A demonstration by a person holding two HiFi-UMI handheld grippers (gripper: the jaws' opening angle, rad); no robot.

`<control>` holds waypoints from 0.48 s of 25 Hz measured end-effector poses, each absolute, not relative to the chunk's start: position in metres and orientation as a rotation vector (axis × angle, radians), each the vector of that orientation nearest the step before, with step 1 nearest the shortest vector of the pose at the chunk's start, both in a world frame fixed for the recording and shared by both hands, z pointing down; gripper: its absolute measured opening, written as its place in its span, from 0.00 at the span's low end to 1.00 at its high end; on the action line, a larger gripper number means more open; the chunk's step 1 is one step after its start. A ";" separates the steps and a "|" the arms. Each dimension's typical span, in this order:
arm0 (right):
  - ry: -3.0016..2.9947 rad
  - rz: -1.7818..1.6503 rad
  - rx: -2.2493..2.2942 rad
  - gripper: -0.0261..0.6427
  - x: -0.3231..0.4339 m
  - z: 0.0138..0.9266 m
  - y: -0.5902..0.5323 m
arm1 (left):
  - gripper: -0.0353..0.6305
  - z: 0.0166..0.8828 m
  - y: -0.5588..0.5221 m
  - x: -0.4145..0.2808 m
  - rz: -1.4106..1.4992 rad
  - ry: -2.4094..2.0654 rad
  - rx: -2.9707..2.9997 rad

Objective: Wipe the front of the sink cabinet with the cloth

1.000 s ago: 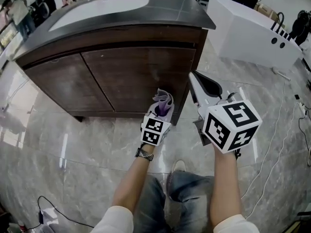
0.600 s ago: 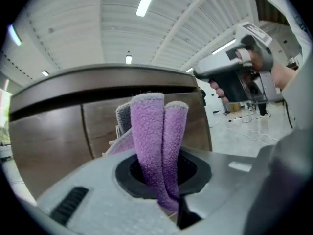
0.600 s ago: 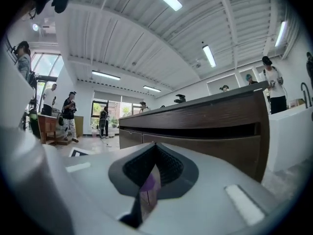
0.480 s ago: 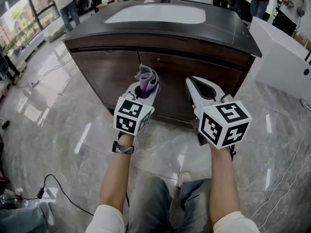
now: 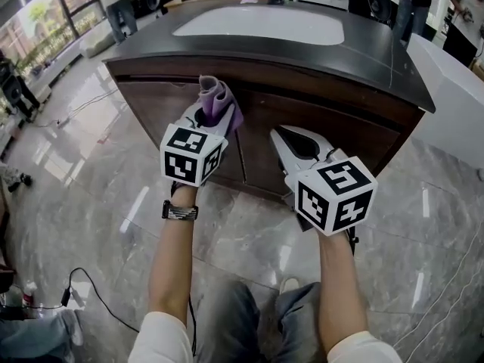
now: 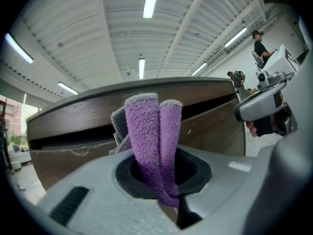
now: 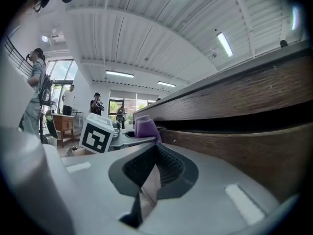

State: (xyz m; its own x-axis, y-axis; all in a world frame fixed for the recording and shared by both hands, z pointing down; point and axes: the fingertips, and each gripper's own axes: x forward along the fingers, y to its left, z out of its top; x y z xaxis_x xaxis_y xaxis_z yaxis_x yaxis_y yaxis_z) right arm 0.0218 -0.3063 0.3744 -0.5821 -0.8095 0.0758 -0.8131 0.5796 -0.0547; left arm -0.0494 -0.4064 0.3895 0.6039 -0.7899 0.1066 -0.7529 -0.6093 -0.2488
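A folded purple cloth [image 5: 218, 100], fuzzy and stood up in two upright folds with a grey edge behind, was clamped between the jaws of the left gripper [image 5: 209, 118], which was held up near the top of the sink cabinet [image 5: 355, 138]. The cloth sat at the dark gap under the countertop [image 5: 378, 48], over the left door. Whether it touched the wood could not be told.

The right gripper [image 5: 291, 144] hovered just beside it, in front of the brown door. Its jaws were pressed together with nothing between them.

The cabinet's dark wood front ran under a black top holding a white basin [image 5: 265, 25]. Each gripper carried a white cube [image 5: 189, 153] printed with black square markers. A watch [image 5: 180, 212] circled the person's left wrist.

Glossy grey marble floor [image 5: 98, 195] spread around the cabinet, and a black cable [image 5: 85, 284] trailed at lower left. A white unit [image 5: 454, 97] stood to the cabinet's right. Several people [image 5: 117, 2] stood in the background beyond the counter.
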 end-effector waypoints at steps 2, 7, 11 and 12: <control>-2.761 0.132 1.384 0.05 0.013 0.378 -0.311 | 0.13 0.408 -0.411 -0.054 -0.297 1.294 -2.702; -2.795 0.168 1.341 0.05 -0.001 0.385 -0.321 | 0.13 0.475 -0.418 -0.056 -0.368 1.313 -2.792; -2.800 0.184 1.311 0.05 -0.010 0.391 -0.328 | 0.13 0.523 -0.418 -0.055 -0.426 1.319 -2.804; -2.804 0.191 1.309 0.05 -0.012 0.391 -0.329 | 0.13 0.534 -0.418 -0.055 -0.444 1.326 -2.795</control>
State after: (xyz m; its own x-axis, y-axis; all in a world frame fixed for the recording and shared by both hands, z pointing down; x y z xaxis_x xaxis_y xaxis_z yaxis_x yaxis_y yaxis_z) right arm -0.0121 -0.3294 0.3914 -0.6427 -0.7609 0.0888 -0.7659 0.6360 -0.0939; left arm -0.0551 -0.4176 0.5335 0.5999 -0.7609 0.2473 -0.7563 -0.6402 -0.1349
